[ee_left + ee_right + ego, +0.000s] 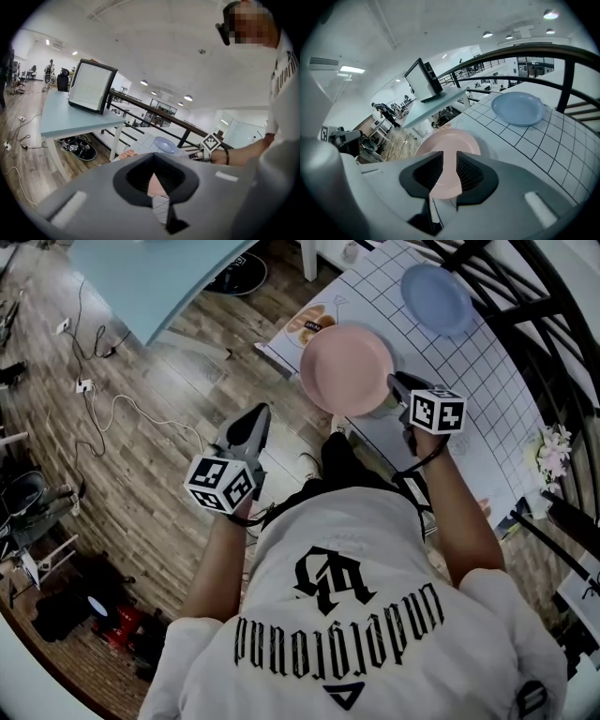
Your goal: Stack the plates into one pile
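Pink plate point(347, 367) is clamped at its near rim by the right gripper point(396, 382). In the right gripper view its fingers point(471, 171) stand close together on either side of the rim, with the plate running out ahead of them. The plate is roughly level. In the head view it overlaps the near-left edge of the white gridded surface point(487, 371), and a shadow lies on the grid beneath it, so it appears raised clear of the surface.

Blue plate point(436, 298) lies flat on the same surface, beyond the pink plate and apart from it, close to the black railing point(525, 296). No plate rests on another.

The left gripper point(258, 413) hangs over the wooden floor point(141, 456), off the left edge of the surface and well apart from both plates. Its fingers are closed tip to tip with nothing between them; only a small gap behind the tips shows the pink plate and the grid beyond.

A light blue table point(159, 273) stands further left.
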Action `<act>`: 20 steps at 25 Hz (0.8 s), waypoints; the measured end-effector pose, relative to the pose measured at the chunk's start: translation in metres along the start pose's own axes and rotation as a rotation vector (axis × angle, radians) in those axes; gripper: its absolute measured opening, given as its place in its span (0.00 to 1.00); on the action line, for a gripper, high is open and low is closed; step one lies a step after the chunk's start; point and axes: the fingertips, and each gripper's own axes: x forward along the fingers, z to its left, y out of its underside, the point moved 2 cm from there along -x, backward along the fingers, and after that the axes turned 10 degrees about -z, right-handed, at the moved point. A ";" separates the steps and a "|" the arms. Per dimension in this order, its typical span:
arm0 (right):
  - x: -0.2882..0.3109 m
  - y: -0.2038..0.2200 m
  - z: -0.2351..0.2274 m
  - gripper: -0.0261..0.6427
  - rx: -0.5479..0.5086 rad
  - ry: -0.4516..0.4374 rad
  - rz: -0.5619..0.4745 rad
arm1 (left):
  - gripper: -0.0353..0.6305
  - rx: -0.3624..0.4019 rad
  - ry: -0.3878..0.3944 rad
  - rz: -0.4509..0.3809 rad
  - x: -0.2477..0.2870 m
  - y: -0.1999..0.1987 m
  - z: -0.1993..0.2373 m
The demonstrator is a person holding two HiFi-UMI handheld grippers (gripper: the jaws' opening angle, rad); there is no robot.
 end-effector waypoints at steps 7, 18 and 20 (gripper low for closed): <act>-0.034 -0.014 0.046 0.16 -0.060 -0.030 -0.083 | 0.13 0.040 0.032 -0.080 -0.032 -0.025 -0.015; -0.098 -0.029 0.108 0.16 -0.093 -0.051 -0.223 | 0.13 0.088 0.106 -0.162 -0.088 -0.043 -0.048; -0.104 -0.028 0.116 0.16 -0.098 -0.050 -0.236 | 0.13 0.094 0.118 -0.169 -0.096 -0.044 -0.052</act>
